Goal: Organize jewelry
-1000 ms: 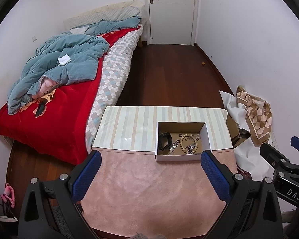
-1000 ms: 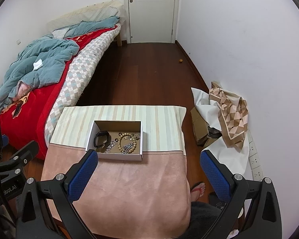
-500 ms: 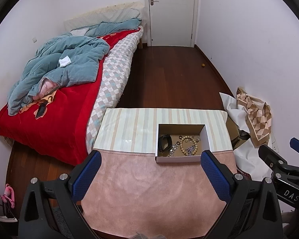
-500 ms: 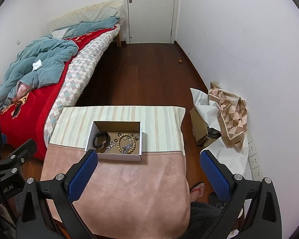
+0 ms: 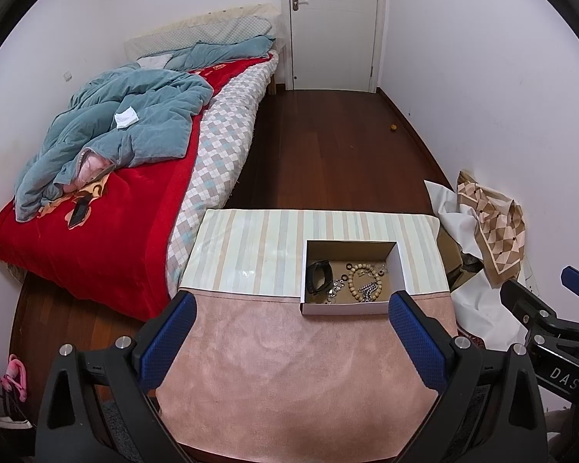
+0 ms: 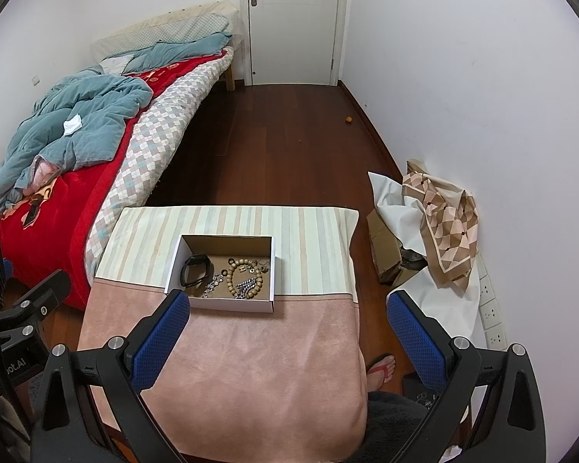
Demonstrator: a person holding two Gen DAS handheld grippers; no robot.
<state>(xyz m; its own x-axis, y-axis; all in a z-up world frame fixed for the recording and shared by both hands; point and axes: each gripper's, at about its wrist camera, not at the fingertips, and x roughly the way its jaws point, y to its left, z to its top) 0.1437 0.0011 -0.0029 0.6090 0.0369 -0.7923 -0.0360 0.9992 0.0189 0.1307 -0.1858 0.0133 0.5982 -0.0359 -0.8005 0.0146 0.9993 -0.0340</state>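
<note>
A shallow white box (image 5: 343, 308) (image 6: 220, 304) sits on a small table (image 5: 289, 366) (image 6: 251, 366) with a pink and striped cloth. Inside lie a black band (image 5: 317, 276) (image 6: 195, 269), a wooden bead bracelet (image 5: 352, 281) (image 6: 231, 277) and silver chain pieces (image 5: 368, 288) (image 6: 247, 283). My left gripper (image 5: 291, 305) hangs open above the pink cloth, nearer than the box. Also open and holding nothing, my right gripper (image 6: 287, 305) hovers over the table's right half, its left finger close to the box's near corner.
A bed (image 5: 108, 231) with a red blanket and blue quilt borders the table on the left. Cardboard, white paper and a patterned scarf (image 6: 440, 223) are piled by the right wall. A foot in a pink sandal (image 6: 380, 366) stands beside the table. A closed door (image 6: 295, 19) is far back.
Both views have tilted or risen slightly, so the table and box sit a little lower in frame. The jewelry has not moved and both grippers stay open.
</note>
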